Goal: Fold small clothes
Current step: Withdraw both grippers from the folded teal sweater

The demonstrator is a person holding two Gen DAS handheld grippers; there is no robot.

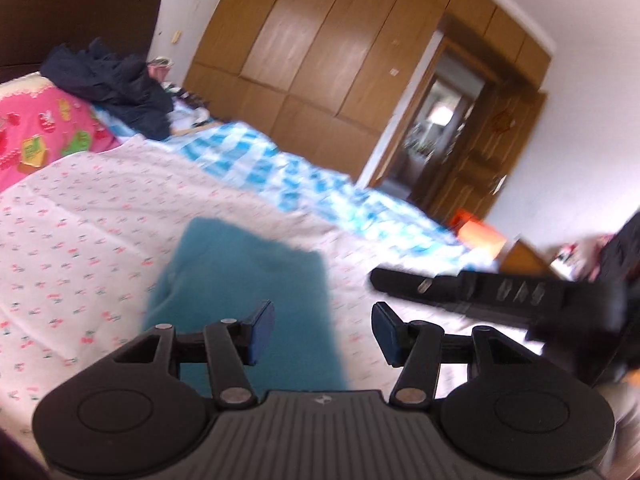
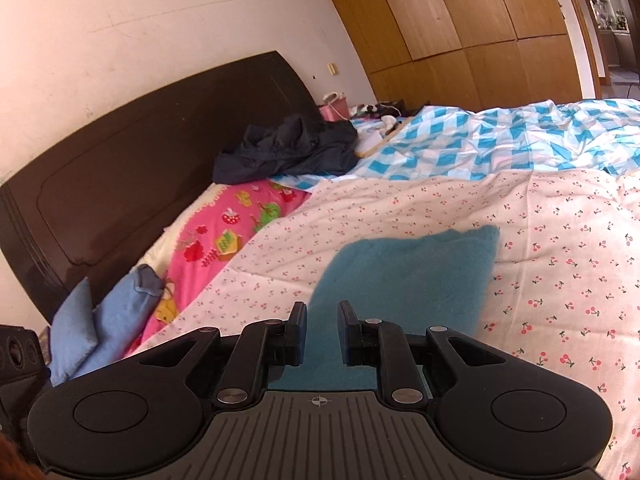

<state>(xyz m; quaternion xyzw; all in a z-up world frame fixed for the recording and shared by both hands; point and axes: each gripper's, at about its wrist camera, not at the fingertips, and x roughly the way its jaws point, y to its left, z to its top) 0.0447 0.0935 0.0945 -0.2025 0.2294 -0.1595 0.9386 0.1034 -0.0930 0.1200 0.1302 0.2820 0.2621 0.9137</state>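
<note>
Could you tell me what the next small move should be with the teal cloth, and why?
Probably lower the right gripper onto the teal cloth's near edge and close. Both grippers are open and hold nothing, and the cloth lies flat on the cherry-print sheet.

Both wrist views look low across the bed [image 1: 80,216], sharing the teal cloth [image 2: 404,276], somewhat blurred.

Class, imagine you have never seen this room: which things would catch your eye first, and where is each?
The teal cloth lies flat on the cherry-print sheet, just ahead of the open right gripper and open left gripper. Behind it, a pink cartoon-print pillow sits by the dark headboard, with a dark jacket heaped beyond.
</note>
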